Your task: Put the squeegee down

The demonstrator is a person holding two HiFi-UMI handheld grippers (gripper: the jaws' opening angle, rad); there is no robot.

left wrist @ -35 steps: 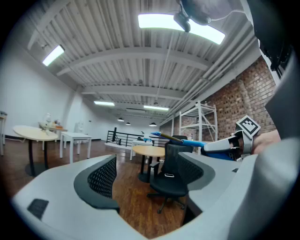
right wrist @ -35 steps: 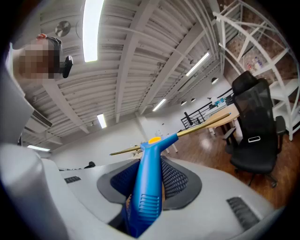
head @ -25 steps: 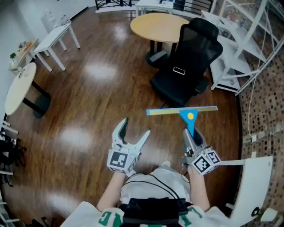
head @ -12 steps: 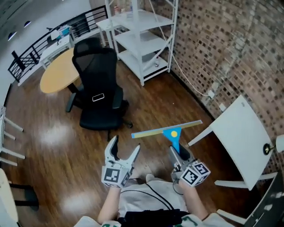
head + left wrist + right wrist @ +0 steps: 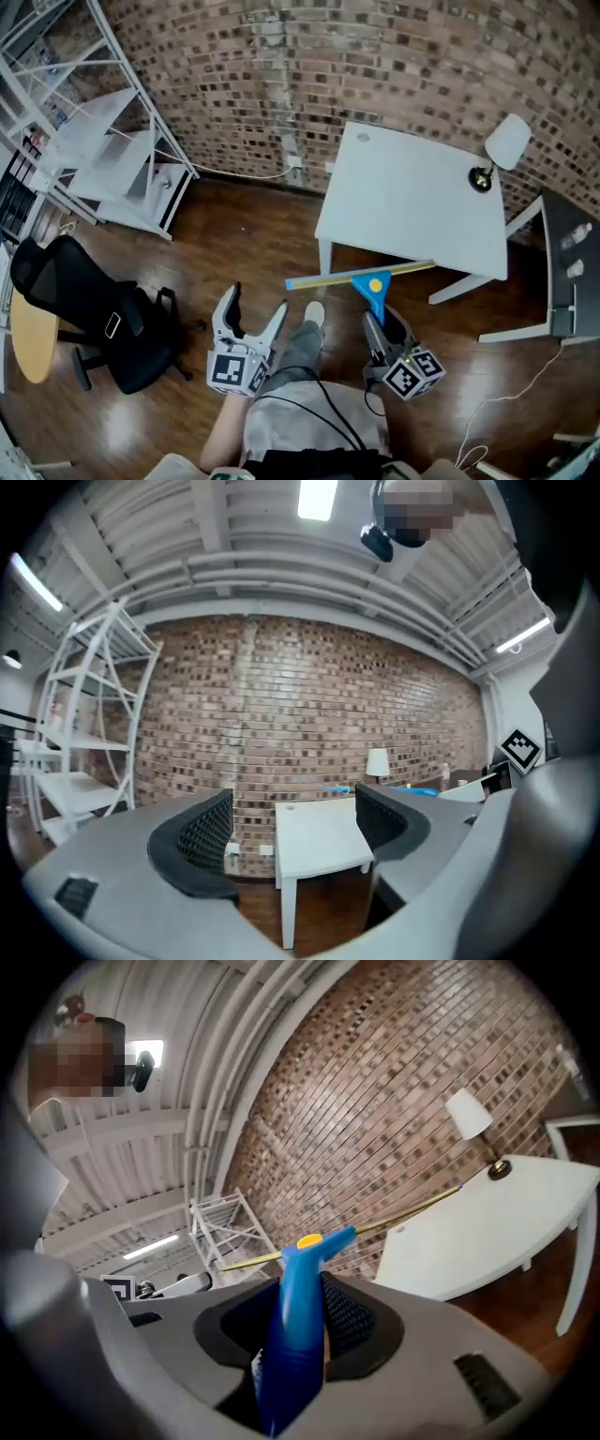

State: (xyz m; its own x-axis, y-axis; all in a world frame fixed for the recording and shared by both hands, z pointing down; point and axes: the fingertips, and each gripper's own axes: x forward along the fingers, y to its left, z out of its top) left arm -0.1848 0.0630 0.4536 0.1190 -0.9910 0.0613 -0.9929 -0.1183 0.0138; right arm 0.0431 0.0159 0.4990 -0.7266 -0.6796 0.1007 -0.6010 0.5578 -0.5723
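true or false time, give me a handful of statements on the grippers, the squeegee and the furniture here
1. The right gripper is shut on the squeegee by its blue handle. True.
2. The left gripper is shut. False: its jaws stand apart with nothing between them.
3. The squeegee lies on the white table. False: it is held in the right gripper, not set down.
4. A lamp with a white shade stands on the white table. True.
5. The office chair is white. False: it is black.
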